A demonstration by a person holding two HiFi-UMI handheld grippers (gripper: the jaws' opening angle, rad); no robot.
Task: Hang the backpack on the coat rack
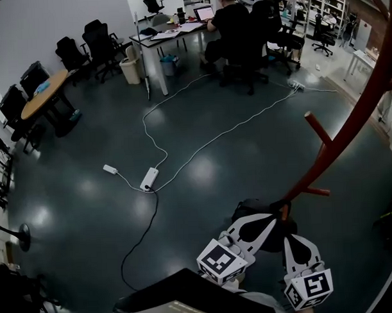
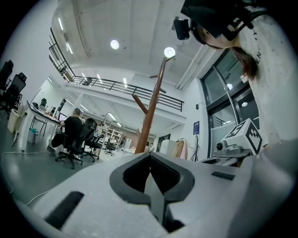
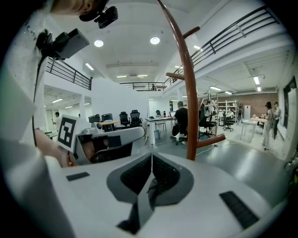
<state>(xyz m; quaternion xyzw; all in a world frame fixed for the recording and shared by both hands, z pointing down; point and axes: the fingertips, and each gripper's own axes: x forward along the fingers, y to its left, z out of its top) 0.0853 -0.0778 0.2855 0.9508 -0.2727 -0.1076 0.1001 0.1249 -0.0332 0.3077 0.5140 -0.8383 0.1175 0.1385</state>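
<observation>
The dark, glossy floor lies open across the centre and left of the head view. It is crossed only by thin white cables and a white power strip. Furniture lines the far edges: black office chairs, an oval wooden table, and a white desk where a seated person in black works. A pale waste bin stands beside the desk; its contents cannot be made out.

The reddish-brown wooden coat rack curves from the lower centre to the upper right corner, smooth and round, with short angled pegs. It rises just beyond both tools and fills the middle of the left gripper view and the right gripper view.

The black soft-looking backpack bulges low in the head view, under the tips of both grippers, near the foot of the rack.

The white left gripper has its dark ribbed pads pressed together, and nothing shows between them. The white right gripper is also closed, pinching a thin frayed dark strip of fabric.
</observation>
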